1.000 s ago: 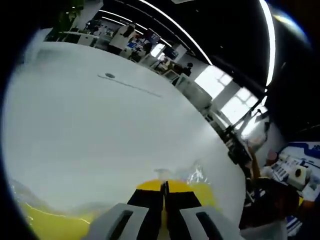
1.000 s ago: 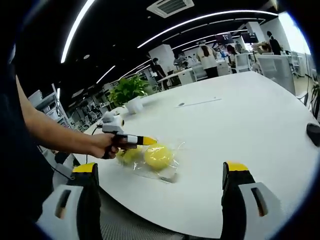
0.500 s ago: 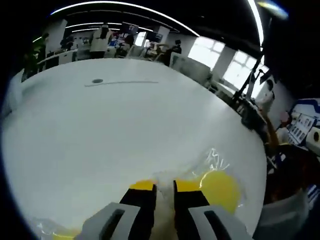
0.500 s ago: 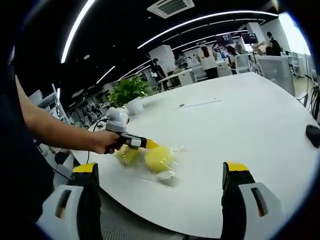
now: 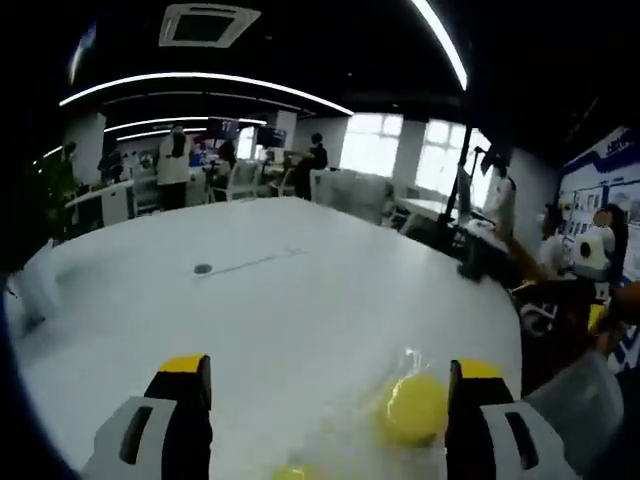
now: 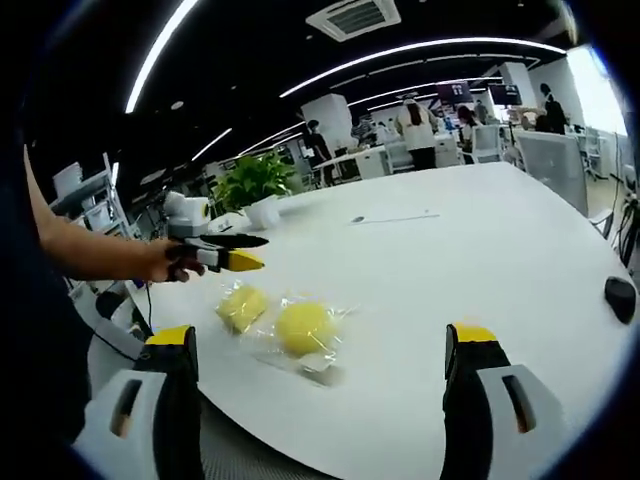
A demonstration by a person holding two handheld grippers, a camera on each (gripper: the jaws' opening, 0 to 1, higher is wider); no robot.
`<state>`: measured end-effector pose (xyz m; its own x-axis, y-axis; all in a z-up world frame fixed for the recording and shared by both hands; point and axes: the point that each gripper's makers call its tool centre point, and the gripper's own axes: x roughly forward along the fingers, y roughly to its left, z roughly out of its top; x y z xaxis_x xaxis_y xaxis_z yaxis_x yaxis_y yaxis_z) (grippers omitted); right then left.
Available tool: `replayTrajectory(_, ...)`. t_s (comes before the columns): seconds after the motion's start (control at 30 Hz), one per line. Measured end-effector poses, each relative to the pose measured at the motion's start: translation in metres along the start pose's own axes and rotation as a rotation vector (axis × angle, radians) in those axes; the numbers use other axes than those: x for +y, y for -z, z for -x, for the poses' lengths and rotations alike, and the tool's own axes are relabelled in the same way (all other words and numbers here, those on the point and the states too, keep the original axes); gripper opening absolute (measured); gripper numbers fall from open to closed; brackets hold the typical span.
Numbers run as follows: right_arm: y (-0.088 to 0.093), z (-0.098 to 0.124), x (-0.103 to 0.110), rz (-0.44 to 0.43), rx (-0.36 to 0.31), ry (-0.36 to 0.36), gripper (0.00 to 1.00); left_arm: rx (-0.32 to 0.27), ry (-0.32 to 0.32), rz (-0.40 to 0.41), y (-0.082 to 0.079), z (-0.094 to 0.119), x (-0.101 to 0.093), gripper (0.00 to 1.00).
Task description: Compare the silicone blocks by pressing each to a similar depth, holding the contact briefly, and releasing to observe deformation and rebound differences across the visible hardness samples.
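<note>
Both grippers standing released above two bagged yellow blocks on the white bench.
The left gripper is hovering clear of the blocks, fingers spread apart. The right gripper is hanging wide open, gripping nothing. The round block and the square block are lying side by side near the bench edge.

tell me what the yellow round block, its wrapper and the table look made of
Round block: matte yellow, likely silicone or foam; soft, even surface. Wrapper: clear, glossy, crinkled plastic film, with glints. Table: smooth white top, probably laminate; faint sheen.
</note>
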<state>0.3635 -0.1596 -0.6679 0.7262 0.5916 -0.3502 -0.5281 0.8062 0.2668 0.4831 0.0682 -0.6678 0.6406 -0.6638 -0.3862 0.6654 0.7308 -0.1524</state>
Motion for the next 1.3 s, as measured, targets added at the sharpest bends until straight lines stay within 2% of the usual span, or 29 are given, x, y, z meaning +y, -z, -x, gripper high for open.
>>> replayTrajectory(0.07,-0.001,-0.002,-0.007,0.039,0.003,0.041,0.96,-0.011,-0.013,-0.023,-0.006,0.023,0.007,1.0)
replayTrajectory(0.1,-0.002,-0.004,-0.007,0.052,-0.005,0.045,0.96,-0.028,-0.011,-0.024,-0.01,0.035,0.008,1.0)
replayTrajectory(0.13,-0.002,-0.006,-0.005,0.044,-0.003,0.036,0.96,-0.084,-0.008,0.006,-0.02,0.052,0.011,1.0)
replayTrajectory(0.17,-0.002,-0.008,-0.004,0.041,-0.001,0.029,0.96,-0.086,-0.014,0.0,-0.019,0.064,0.013,1.0)
replayTrajectory(0.23,0.001,-0.01,0.001,0.055,0.006,0.011,0.96,-0.079,-0.06,-0.024,-0.011,0.092,0.024,1.0)
replayTrajectory(0.3,0.004,-0.011,0.004,0.069,0.019,0.001,0.96,-0.116,-0.117,-0.051,-0.004,0.116,0.035,1.0)
replayTrajectory(0.37,0.006,-0.011,0.007,0.069,0.019,-0.016,0.96,-0.146,-0.144,-0.007,0.007,0.135,0.04,1.0)
replayTrajectory(0.43,0.01,-0.012,0.01,0.074,0.034,-0.028,0.96,-0.175,-0.172,0.074,0.028,0.157,0.044,1.0)
replayTrajectory(0.5,0.013,-0.013,0.011,0.093,0.052,-0.033,0.96,-0.165,-0.181,0.052,0.044,0.171,0.04,1.0)
replayTrajectory(0.63,0.016,-0.013,0.011,0.128,0.076,-0.036,0.96,-0.137,-0.196,0.011,0.06,0.186,0.033,1.0)
replayTrajectory(0.73,0.016,-0.011,0.012,0.114,0.079,-0.042,0.96,-0.135,-0.225,0.066,0.066,0.196,0.033,1.0)
replayTrajectory(0.8,0.016,-0.006,0.01,0.112,0.065,-0.025,0.96,-0.156,-0.242,0.062,0.066,0.202,0.034,1.0)
replayTrajectory(0.9,0.023,-0.003,0.01,0.088,0.076,-0.025,0.96,-0.154,-0.255,0.073,0.073,0.208,0.038,1.0)
replayTrajectory(0.97,0.027,-0.004,0.01,0.081,0.09,-0.033,0.96,-0.144,-0.248,0.091,0.079,0.208,0.037,1.0)
replayTrajectory(1.03,0.029,-0.005,0.008,0.1,0.101,-0.027,0.96,-0.105,-0.244,0.137,0.089,0.208,0.036,1.0)
replayTrajectory(1.17,0.031,-0.007,0.009,0.136,0.091,-0.032,0.96,-0.141,-0.23,0.121,0.087,0.209,0.037,1.0)
replayTrajectory(1.3,0.031,-0.008,0.008,0.139,0.086,-0.018,0.96,-0.132,-0.232,0.126,0.092,0.207,0.041,1.0)
